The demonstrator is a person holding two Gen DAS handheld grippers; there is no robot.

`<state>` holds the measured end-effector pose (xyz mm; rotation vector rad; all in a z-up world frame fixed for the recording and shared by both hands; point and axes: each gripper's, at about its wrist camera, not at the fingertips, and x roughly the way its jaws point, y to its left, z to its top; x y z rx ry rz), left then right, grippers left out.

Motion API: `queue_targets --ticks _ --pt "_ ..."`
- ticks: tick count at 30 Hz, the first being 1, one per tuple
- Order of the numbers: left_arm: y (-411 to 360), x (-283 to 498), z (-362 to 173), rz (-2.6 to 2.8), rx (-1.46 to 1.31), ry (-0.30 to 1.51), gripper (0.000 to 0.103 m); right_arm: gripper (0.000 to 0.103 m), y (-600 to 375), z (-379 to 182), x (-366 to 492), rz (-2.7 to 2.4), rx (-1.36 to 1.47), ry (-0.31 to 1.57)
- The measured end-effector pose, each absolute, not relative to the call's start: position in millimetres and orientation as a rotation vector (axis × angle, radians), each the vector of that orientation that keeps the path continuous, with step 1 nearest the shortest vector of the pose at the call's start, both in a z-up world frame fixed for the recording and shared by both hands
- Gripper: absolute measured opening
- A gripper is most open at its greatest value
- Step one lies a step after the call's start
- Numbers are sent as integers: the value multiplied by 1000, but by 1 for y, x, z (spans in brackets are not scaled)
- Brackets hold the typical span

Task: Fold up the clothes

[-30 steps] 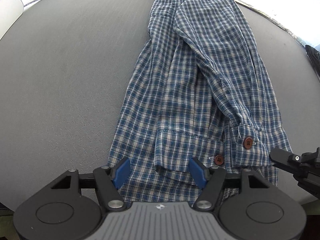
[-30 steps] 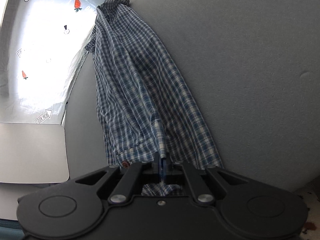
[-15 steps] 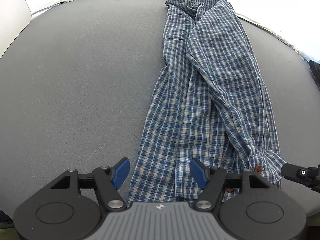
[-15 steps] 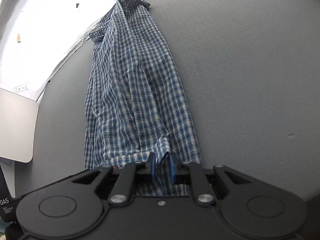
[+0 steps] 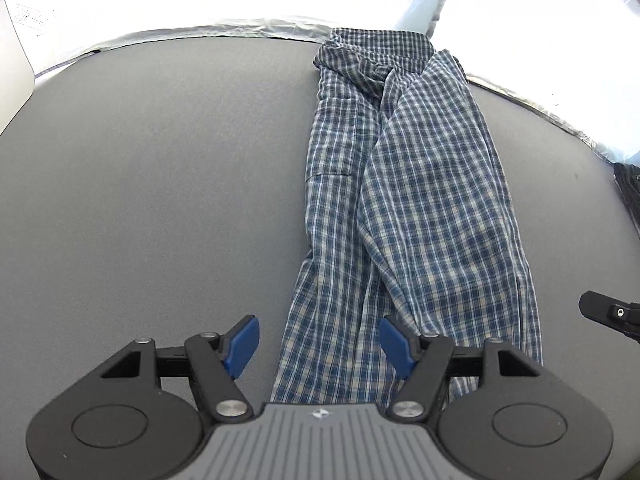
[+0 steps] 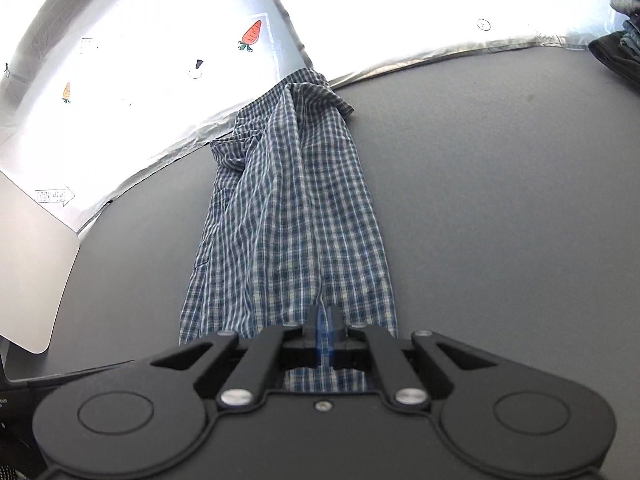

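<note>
A blue and white checked shirt (image 5: 420,208) lies bunched into a long strip on the grey table (image 5: 160,180), collar end at the far edge. My left gripper (image 5: 318,340) hovers over the shirt's near end, open, blue pads apart with cloth lying under the gap and not pinched. In the right wrist view the same shirt (image 6: 292,220) runs away from my right gripper (image 6: 323,316), whose jaws are closing tight on the near edge of the cloth. A black tip of the right gripper (image 5: 608,312) shows at the right of the left wrist view.
A white sheet printed with carrots (image 6: 252,36) lies beyond the table's far edge. A pale flat board (image 6: 32,264) sits at the left. A dark pile of clothes (image 6: 616,48) rests at the far right corner. Bare grey tabletop (image 6: 500,200) stretches on both sides of the shirt.
Both grippers drew back and rose, so the shirt looks longer and straighter. The right jaws parted briefly, then shut again on the cloth. The buttoned cuff left the left view.
</note>
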<state>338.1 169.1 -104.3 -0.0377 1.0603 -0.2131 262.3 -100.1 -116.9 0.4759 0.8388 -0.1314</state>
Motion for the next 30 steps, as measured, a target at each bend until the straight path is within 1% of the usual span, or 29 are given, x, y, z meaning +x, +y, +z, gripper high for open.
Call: queue_targets --ticks 3,4,6,7,8,11,14,18,22,26,27,28,29,30 --pt "154 376 -97 -254 -58 997 60 3 -108 -117 302 -99 448 809" --pt "148 391 -95 -264 -61 982 56 3 -111 -120 317 -89 444 807" --pt "133 424 -95 -276 -57 965 46 3 -116 -124 348 -70 433 803" --pt "124 443 -97 -281 -55 961 35 3 -119 -129 365 -59 430 804" --pt "117 464 -101 -283 -56 965 28 3 -122 -134 382 -49 432 808" --pt "98 521 -115 -288 -78 989 19 3 -128 -151 435 -36 437 830" --pt "82 570 -133 -286 -106 1017 18 3 -138 -167 478 -43 452 841" --pt "67 615 -151 -296 -124 1021 18 3 -155 -184 521 -64 464 836" --pt "60 643 -154 -333 -140 996 18 3 -171 -195 551 -91 462 826" --pt "62 658 -153 -329 -178 1008 20 3 -184 -194 561 -94 460 841" --pt "63 659 -150 -323 -184 1018 21 5 -186 -189 557 -94 468 838" --pt "65 654 -143 -325 -185 1010 26 8 -187 -184 551 -97 474 834" --pt "67 647 -134 -330 -182 991 34 16 -188 -178 543 -96 480 832" --pt "70 639 -125 -335 -180 973 39 28 -189 -171 532 -88 486 835"
